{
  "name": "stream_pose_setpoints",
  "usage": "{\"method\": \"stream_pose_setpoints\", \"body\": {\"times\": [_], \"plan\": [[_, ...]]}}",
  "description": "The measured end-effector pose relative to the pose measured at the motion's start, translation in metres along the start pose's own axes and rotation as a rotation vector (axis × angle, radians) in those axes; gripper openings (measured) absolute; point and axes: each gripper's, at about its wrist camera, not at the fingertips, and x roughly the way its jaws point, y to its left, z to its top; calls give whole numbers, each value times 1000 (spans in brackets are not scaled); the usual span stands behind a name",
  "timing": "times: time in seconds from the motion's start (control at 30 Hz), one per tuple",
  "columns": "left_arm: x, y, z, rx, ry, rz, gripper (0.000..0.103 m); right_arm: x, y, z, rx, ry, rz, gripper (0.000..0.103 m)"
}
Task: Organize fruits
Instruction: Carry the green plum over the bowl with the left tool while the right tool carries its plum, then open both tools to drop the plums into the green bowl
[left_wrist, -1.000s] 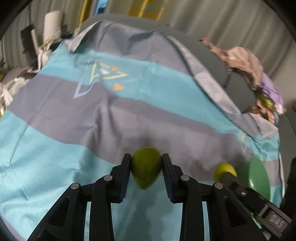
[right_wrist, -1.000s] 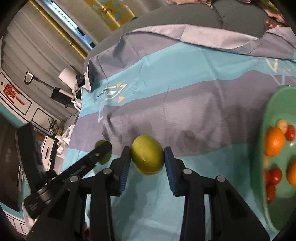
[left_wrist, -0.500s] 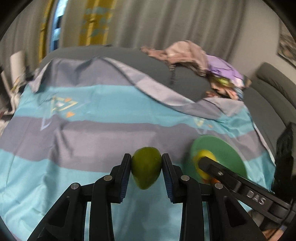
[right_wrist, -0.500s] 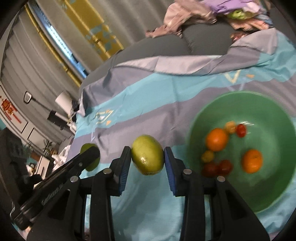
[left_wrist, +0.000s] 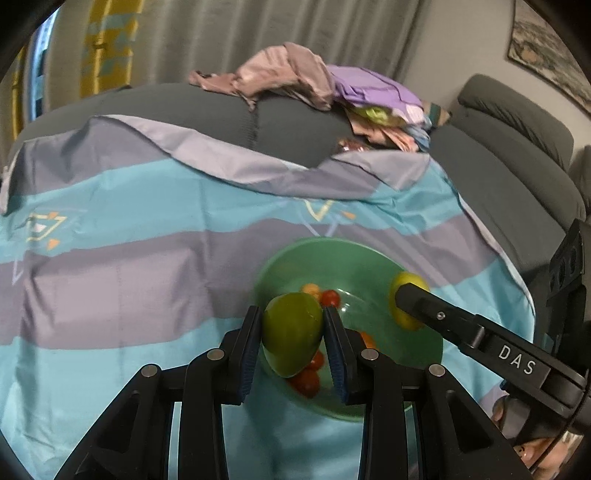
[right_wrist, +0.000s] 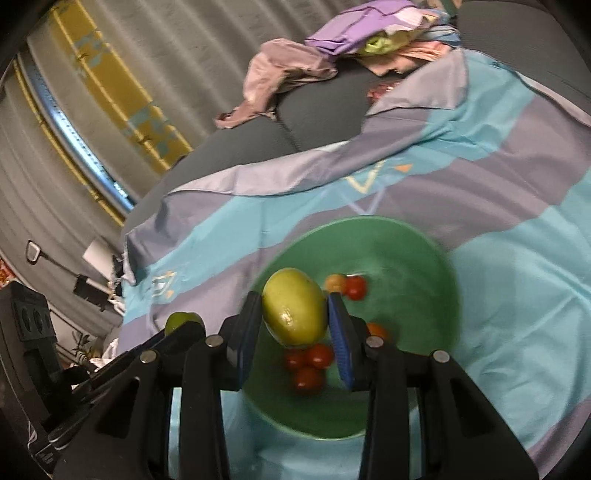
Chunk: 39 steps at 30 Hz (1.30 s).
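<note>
Both claws are now hanging over the bowl (left_wrist: 343, 258), having come from above bare cloth (left_wrist: 110, 280). The left claw (left_wrist: 291, 341) is still gripping a green fruit (left_wrist: 291, 339); the right claw (right_wrist: 293, 321) is still gripping a yellow-green fruit (right_wrist: 293, 306).

The left gripper (left_wrist: 291, 341) has its jaws pressed on a dark green fruit (left_wrist: 291, 338), held over the near left rim of a green bowl (left_wrist: 354, 258); the bowl sits on a teal and grey striped cloth (left_wrist: 110, 266) and holds small red tomatoes (left_wrist: 306, 380) and orange fruit, partly hidden; from the right, the right gripper (left_wrist: 406, 306) reaches over the bowl with a yellow-green fruit (left_wrist: 404, 280) at its tip; far off, crumpled clothes (left_wrist: 295, 74) lie on a grey sofa (left_wrist: 517, 155).
</note>
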Motion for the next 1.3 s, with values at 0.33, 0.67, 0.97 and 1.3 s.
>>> {"method": "stream_pose_setpoints", "body": {"times": [0.33, 0.67, 0.97, 1.3], "plan": [[31, -20, -9, 31, 82, -13, 34, 13, -21, 0, 29, 49, -61, 37], [40, -23, -12, 38, 112, 2, 34, 16, -24, 0, 17, 63, -112, 39], [29, -25, -9, 47, 94, 17, 56, 6, -17, 3, 1, 26, -137, 63], [6, -25, -4, 62, 42, 36, 65, -10, -13, 6, -5, -23, -143, 70]]}}
